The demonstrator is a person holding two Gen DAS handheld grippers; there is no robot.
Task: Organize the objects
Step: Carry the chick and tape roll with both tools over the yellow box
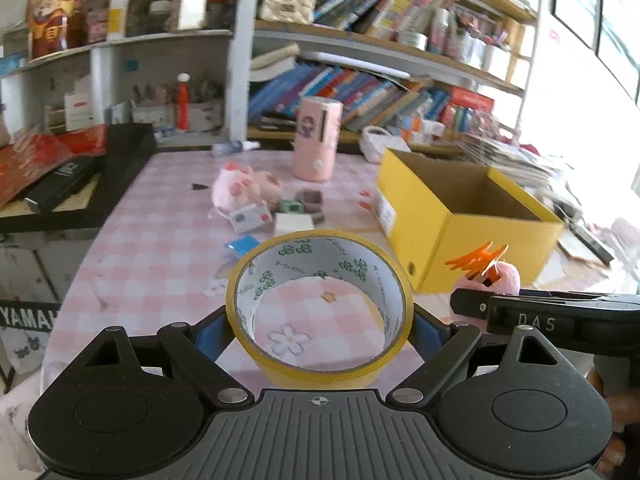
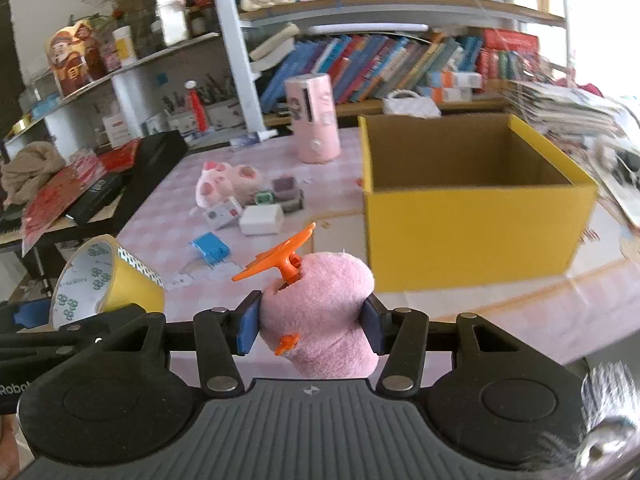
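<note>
— Bookshelves behind; how's the table (image 2: 560, 312)?
— Yellow box (image 2: 472, 224) looks empty. My left gripper (image 1: 320, 332) clamps the tape roll (image 1: 320, 304), right gripper (image 2: 310, 324) squeezes the pink plush (image 2: 320, 312), near it. Clutter (image 2: 256, 200) remains far left.

You have bright daylight flooding in from the right, and the window (image 1: 580, 4) side is blown out to white in both views. Fisheye bending curves the shelves (image 2: 400, 10) and darkens the corners. The yellow box (image 2: 476, 216) and the stacked papers (image 2: 568, 100) are smeared by motion blur; close parts look sharp. Shadows on the surface (image 1: 160, 240) are faint.
</note>
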